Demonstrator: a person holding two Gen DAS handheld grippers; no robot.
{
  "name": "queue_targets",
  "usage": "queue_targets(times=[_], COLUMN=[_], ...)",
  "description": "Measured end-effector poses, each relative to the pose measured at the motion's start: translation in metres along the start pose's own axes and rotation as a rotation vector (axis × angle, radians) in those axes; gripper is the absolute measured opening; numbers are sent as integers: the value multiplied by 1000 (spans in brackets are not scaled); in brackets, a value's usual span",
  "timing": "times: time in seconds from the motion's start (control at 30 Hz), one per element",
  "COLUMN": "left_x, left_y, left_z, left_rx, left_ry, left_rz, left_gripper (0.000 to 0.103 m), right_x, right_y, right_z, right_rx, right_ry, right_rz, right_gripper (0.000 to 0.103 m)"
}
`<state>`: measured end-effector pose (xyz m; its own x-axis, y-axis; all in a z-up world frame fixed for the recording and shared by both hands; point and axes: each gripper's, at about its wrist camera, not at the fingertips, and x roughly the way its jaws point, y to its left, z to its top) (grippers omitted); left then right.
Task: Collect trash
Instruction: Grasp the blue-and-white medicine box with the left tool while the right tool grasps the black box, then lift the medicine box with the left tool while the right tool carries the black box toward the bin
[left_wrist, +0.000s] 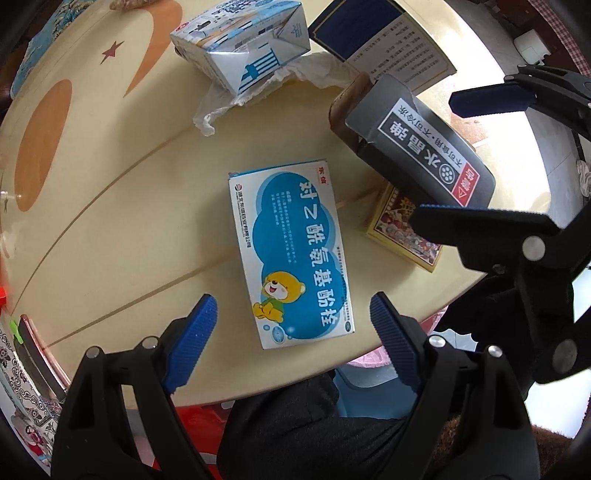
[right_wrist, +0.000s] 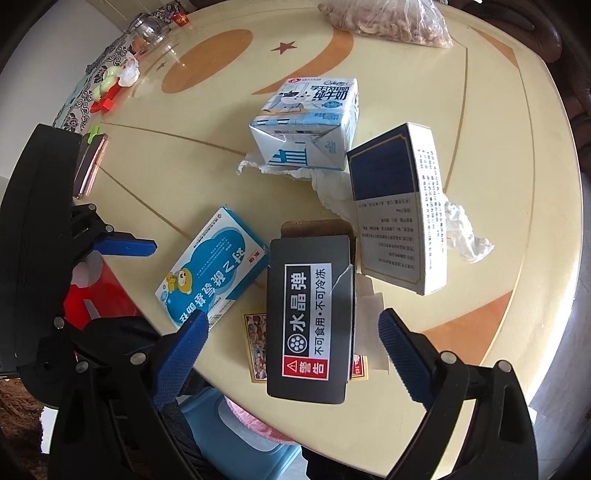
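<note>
**Both tongs spread above the boxes at the bench's near edge**

Nearest your left wrist camera are the left tongs (left_wrist: 290, 325), spread wide with nothing between the blue ribbed pads. Directly under them lies the flat blue-and-white cardboard medicine box with a cartoon bear (left_wrist: 291, 254), face up near the near edge of the cream round bench (left_wrist: 110, 206). Its long axis runs roughly along the line your tongs point, so the pads flank its two long sides, and a straight descent looks as if it would bracket the box across its narrow width.

Your right tongs (right_wrist: 291, 343) are also spread and empty. They straddle the near end of the dark grey cardboard box with a white label and red warning mark (right_wrist: 310, 317), which rests tilted on a yellow printed packet (right_wrist: 255, 343) by the same near edge. Its long axis likewise points away from those tongs.

Further in towards the bench's centre sit a blue-and-white milk carton (right_wrist: 310, 122) on crumpled white tissue (right_wrist: 332, 188), and a navy-and-white upright box (right_wrist: 399, 206).

Judged by position, the left hand is nearer the bear box and the right hand nearer the grey one; neither is touched yet.
</note>
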<state>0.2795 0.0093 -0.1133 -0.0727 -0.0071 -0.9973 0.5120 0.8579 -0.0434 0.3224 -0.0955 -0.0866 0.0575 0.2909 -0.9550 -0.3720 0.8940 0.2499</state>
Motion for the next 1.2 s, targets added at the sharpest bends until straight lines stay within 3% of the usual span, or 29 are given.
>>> queue_targets(times=[0.23,0.33,0.53,0.83,0.93,1.03,1.2], left_x=[13,19,28,37,37,34,28], left_y=[7,14,23,18,14,7,9], left_z=[2,1,-2,14,15,19,17], left_rx=[-10,-14,-24,-6,-11,-16,-39], left_ry=[13,15,20,27,22,15,-2], left_rz=[-12,-21,-19,-21,6,10,15], left_gripper=[83,83,83,82,75,62,61], right_x=[18,25,37,31,26,20,8], right_y=[1,2,4,4,0,-4,-4], right_z=[8,11,15,14,11,7,0], right_rx=[-8,-11,-10,-7,-3,10,27], right_ry=[21,33,37,-12,-21,-30,-56], right_rz=[-9,-11,-31,-59,-57,-55,-65], right_gripper=[89,74,56,56,56,56,56])
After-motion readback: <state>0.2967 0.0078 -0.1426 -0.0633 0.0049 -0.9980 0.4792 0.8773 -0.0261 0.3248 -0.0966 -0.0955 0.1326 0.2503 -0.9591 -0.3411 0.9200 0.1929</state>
